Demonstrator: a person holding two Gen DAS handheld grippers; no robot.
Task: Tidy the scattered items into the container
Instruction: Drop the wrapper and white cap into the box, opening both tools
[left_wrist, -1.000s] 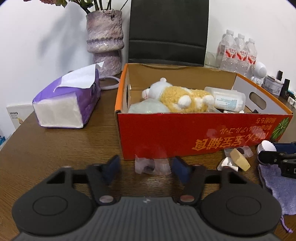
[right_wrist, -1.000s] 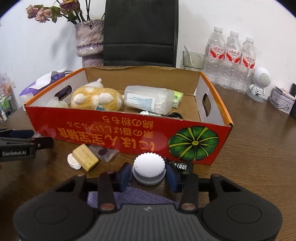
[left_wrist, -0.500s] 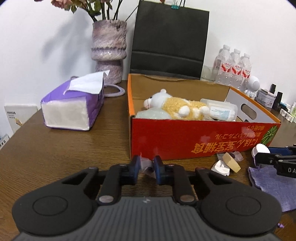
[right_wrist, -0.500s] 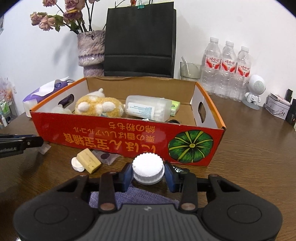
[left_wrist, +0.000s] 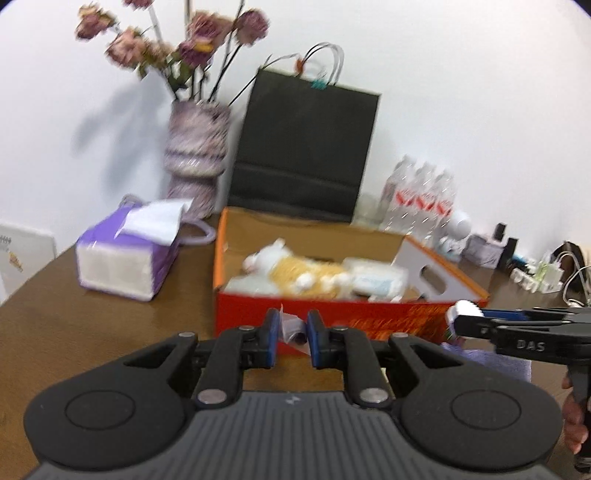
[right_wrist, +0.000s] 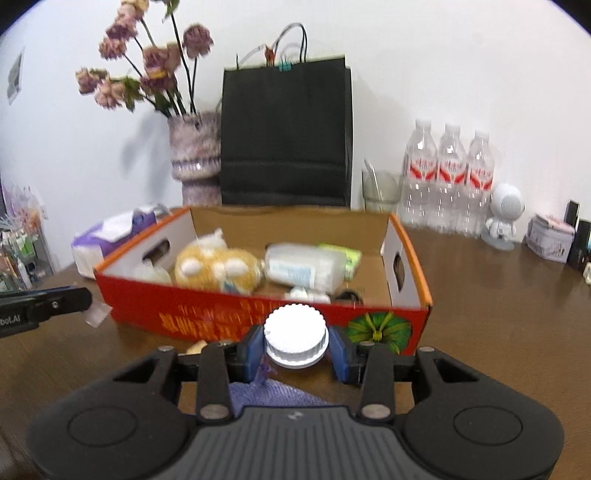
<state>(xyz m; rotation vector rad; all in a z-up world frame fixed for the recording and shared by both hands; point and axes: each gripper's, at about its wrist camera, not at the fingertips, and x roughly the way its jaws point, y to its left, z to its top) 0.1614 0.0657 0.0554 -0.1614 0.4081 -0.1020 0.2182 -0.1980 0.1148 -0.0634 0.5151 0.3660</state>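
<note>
The red cardboard box (left_wrist: 332, 314) (right_wrist: 229, 314) stands on the wooden table and holds a plush toy (right_wrist: 218, 269), a clear plastic container (right_wrist: 303, 267) and other small things. My left gripper (left_wrist: 290, 334) is shut on a small clear plastic packet (left_wrist: 291, 328), held in the air in front of the box's left end. My right gripper (right_wrist: 295, 345) is shut on a white ridged cap (right_wrist: 295, 336), held above the table before the box's front wall. The right gripper also shows in the left wrist view (left_wrist: 469, 319).
A purple cloth (right_wrist: 273, 393) lies under the right gripper. A tan block (right_wrist: 195, 347) lies by the box front. A purple tissue pack (left_wrist: 125, 254), a vase (left_wrist: 195, 155), a black bag (left_wrist: 303, 147) and water bottles (right_wrist: 448, 177) stand behind and beside the box.
The left gripper closed on the clear packet and lifted it off the table. The right gripper rose with the white cap. Both views now look down on the box from higher up.
</note>
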